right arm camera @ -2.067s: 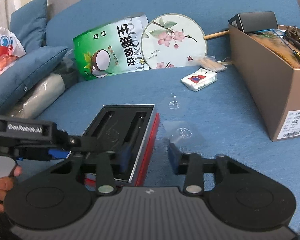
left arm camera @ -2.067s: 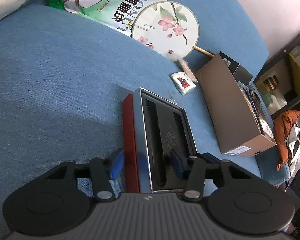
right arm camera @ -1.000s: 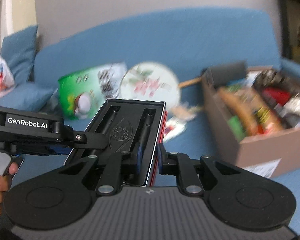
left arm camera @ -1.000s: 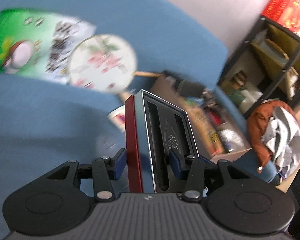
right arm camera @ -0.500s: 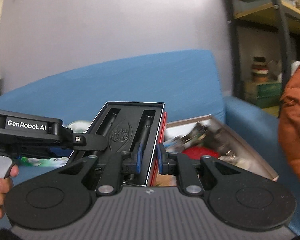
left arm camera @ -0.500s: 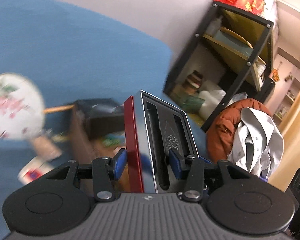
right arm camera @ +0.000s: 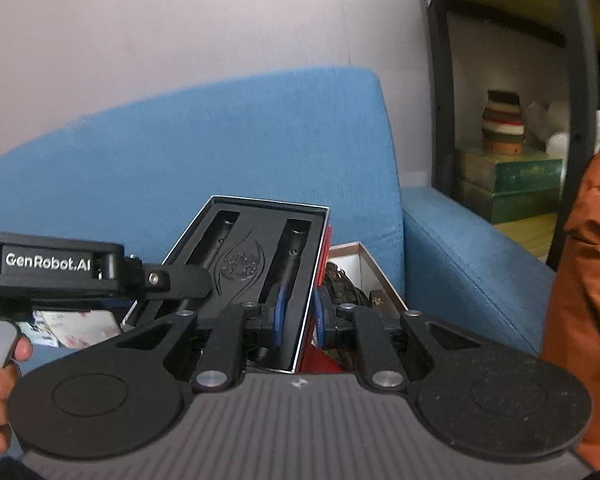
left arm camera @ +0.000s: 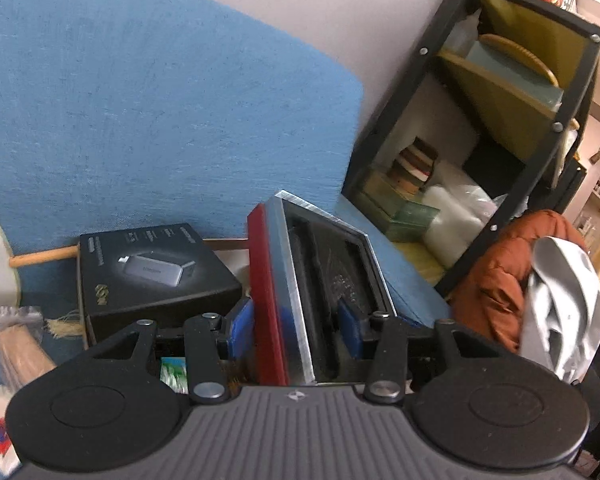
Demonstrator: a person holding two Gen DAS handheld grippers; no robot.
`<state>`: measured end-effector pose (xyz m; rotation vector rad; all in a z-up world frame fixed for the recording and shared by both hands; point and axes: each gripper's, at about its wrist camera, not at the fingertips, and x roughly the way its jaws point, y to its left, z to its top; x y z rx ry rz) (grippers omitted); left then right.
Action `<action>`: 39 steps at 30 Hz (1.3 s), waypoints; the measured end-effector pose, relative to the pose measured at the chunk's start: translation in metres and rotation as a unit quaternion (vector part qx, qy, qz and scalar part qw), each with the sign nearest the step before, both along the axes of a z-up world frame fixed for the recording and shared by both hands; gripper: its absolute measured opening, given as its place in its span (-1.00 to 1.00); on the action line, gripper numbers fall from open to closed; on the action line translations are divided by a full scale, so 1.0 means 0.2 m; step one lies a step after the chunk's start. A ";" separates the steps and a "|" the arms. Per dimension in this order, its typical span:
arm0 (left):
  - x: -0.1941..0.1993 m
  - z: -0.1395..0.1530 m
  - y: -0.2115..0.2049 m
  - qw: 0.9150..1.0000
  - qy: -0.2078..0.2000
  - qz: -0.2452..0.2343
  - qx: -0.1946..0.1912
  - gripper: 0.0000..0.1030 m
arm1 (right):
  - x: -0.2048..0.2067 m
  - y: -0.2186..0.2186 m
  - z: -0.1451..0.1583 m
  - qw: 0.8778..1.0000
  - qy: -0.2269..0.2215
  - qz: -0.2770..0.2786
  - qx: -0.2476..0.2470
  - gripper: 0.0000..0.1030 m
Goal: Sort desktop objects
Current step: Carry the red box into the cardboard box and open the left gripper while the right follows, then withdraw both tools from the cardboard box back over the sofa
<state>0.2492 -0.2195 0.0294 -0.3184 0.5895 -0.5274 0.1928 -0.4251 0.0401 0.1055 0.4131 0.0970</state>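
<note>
A flat case [left arm camera: 324,280] with a red outer shell, silver rim and black moulded insert is held in the air by both grippers. My left gripper [left arm camera: 296,330] is shut on its near edge. My right gripper [right arm camera: 300,316] is shut on the case's right rim [right arm camera: 260,264], with the left gripper's arm [right arm camera: 80,272] reaching in from the left. The case hangs above the open cardboard box [right arm camera: 364,264], whose contents show below it. A black product box [left arm camera: 148,272] lies at the cardboard box's far end.
A blue sofa back [left arm camera: 140,120] and armrest [right arm camera: 460,248] are behind. A black shelf unit [left arm camera: 500,140] with boxes stands to the right. An orange jacket [left arm camera: 512,264] hangs nearby. A round fan's handle [left arm camera: 40,258] and a packet [left arm camera: 12,344] lie at the left.
Both grippers have lifted the case off the sofa seat and carried it right, over the cardboard box. The right gripper closed on the case's rim during the lift.
</note>
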 end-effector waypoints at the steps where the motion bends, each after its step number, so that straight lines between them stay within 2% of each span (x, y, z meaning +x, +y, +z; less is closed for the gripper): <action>1: 0.02 -0.01 -0.01 1.000 -0.003 -0.002 0.003 -0.10 | 0.04 0.00 -0.01 1.000 0.005 0.002 0.000 -0.73; 2: 0.02 -0.01 -0.02 1.000 -0.005 -0.003 0.006 -0.05 | 0.07 0.00 -0.03 1.000 0.007 -0.001 -0.001 -0.73; 3: 0.02 -0.02 -0.03 1.000 -0.009 -0.004 0.007 0.12 | 0.09 0.00 -0.03 1.000 0.004 -0.002 -0.003 -0.73; 5: 0.01 -0.03 -0.02 1.000 -0.017 -0.014 0.001 0.32 | 0.13 0.02 -0.04 1.000 0.005 -0.003 -0.014 -0.73; 7: -0.01 -0.03 -0.01 1.000 -0.021 -0.019 -0.003 0.45 | 0.16 0.04 -0.05 1.000 0.012 -0.004 -0.027 -0.69; 8: -0.01 -0.03 0.00 1.000 -0.021 -0.016 -0.002 0.66 | 0.16 0.05 -0.06 0.999 0.017 -0.004 -0.031 -0.65; 9: -0.02 -0.03 0.01 1.000 -0.019 -0.012 -0.001 0.81 | 0.14 0.05 -0.06 0.999 0.021 -0.005 -0.032 -0.55; 10: -0.02 -0.03 0.02 1.000 -0.019 -0.006 -0.002 0.84 | 0.14 0.05 -0.07 0.999 0.022 -0.007 -0.029 -0.45; 12: -0.04 -0.03 0.05 1.000 -0.019 0.000 -0.003 0.89 | 0.12 0.02 -0.07 0.999 0.017 -0.024 -0.022 0.05; 13: -0.04 -0.03 0.06 1.000 -0.016 0.001 -0.001 0.89 | 0.11 0.01 -0.07 0.999 0.015 -0.024 -0.014 0.14; 15: -0.06 -0.02 0.08 1.000 -0.005 0.004 0.002 0.93 | 0.07 -0.01 -0.07 1.000 0.014 -0.024 0.002 0.60; 18: -0.12 -0.03 0.12 1.000 0.010 -0.002 -0.004 0.97 | -0.01 0.00 -0.05 1.000 -0.001 -0.025 0.010 0.85; 23: -0.26 -0.05 0.21 1.000 0.017 -0.012 -0.004 1.00 | -0.13 0.06 -0.05 1.000 -0.005 0.000 -0.009 0.97; 30: -0.51 -0.09 0.27 0.997 -0.037 0.004 0.065 1.00 | -0.31 0.20 -0.06 0.999 -0.002 0.024 -0.043 0.97; 36: -0.68 -0.09 0.34 0.993 -0.039 0.018 0.107 1.00 | -0.48 0.33 -0.09 0.997 0.011 0.023 -0.068 0.97; 39: -0.75 -0.11 0.38 0.992 -0.028 0.026 0.123 1.00 | -0.56 0.38 -0.09 0.998 0.008 0.021 -0.066 0.97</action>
